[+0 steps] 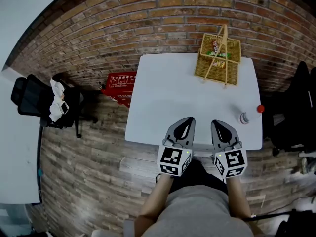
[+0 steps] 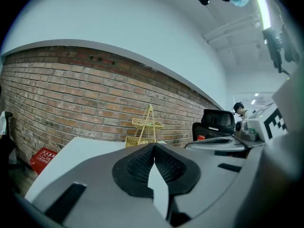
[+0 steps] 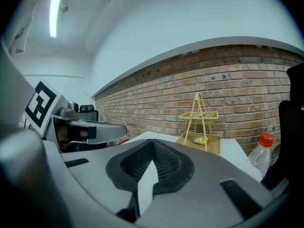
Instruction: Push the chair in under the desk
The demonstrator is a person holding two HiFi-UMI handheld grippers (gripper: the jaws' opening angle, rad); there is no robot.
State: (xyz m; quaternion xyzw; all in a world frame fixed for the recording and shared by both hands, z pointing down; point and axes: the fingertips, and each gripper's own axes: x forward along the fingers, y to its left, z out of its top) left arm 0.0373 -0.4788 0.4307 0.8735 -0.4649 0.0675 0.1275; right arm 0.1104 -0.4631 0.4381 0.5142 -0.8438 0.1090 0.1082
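We see the white rectangular surface [image 1: 168, 98] filling the centre of the head view, its far edge against a red brick wall [image 1: 148, 19]. The left gripper [image 1: 187, 121] and the right gripper [image 1: 218, 125] lie side by side over its near edge, lower centre of the frame, both pointing toward the wall. In each gripper view the black ribbed fingers [image 2: 166, 165] are clenched tip to tip on nothing. Between the person's forearms, just at that near edge, sits a dark rounded mass [image 1: 197, 174]. We cannot tell whether it is a chair back or clothing, as the grippers and the grey-shirted body cover most of it. A black office chair [image 1: 29, 98] carrying white things stands at the far left of the frame. A second black chair [image 1: 296, 107] stands at the right edge, beside the surface. A two-tier yellow wicker basket [image 1: 217, 58] stands on the surface's upper right corner. A clear plastic bottle with a red cap [image 1: 244, 117] stands near the right edge, well apart from the basket. A red crate [image 1: 118, 85] sits on the wooden plank floor [image 1: 84, 172], left of the surface by the wall.
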